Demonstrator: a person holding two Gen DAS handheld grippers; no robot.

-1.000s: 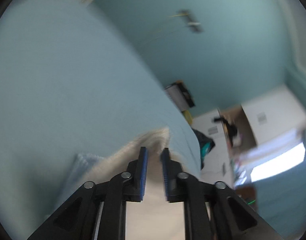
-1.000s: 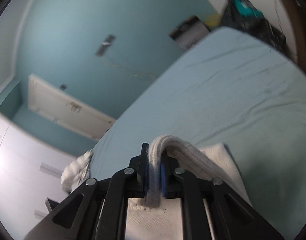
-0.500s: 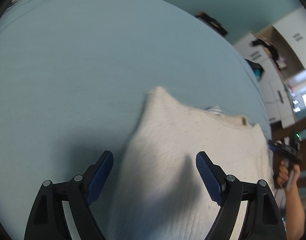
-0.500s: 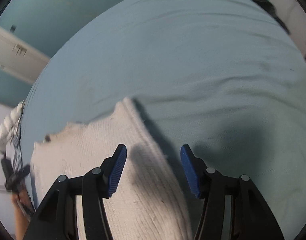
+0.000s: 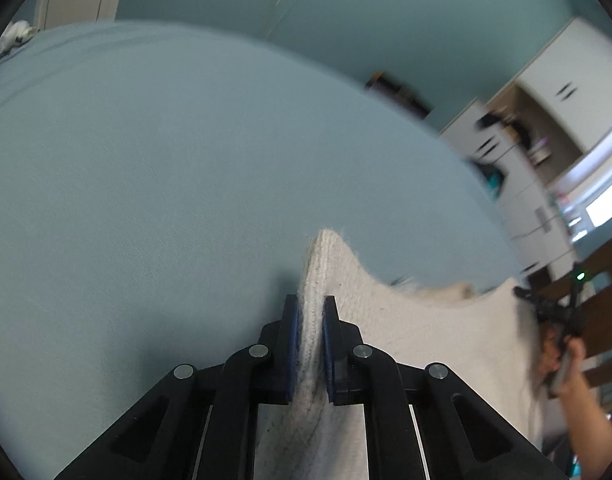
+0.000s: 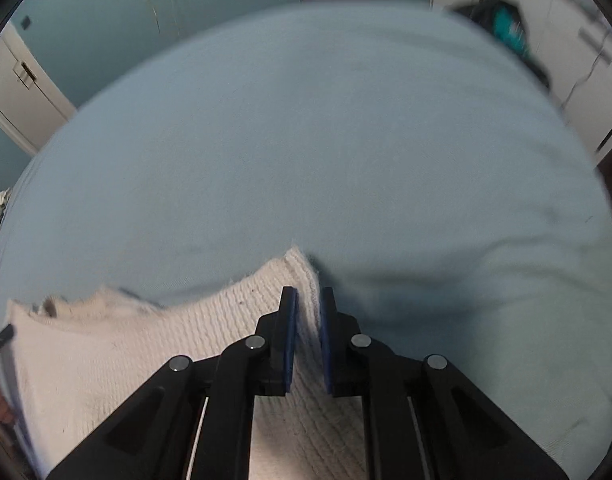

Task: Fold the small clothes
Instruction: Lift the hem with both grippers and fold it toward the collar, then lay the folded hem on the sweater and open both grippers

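A cream knitted garment [image 5: 418, 344] lies spread on the bed [image 5: 165, 200], which is covered by a light blue sheet. The left gripper [image 5: 309, 340] has its jaws clamped on the garment's left edge, just behind a raised corner. The right gripper [image 6: 306, 336] has its jaws pinched on the garment's [image 6: 153, 344] right edge. Both corners peak slightly above the bed [image 6: 346, 140].
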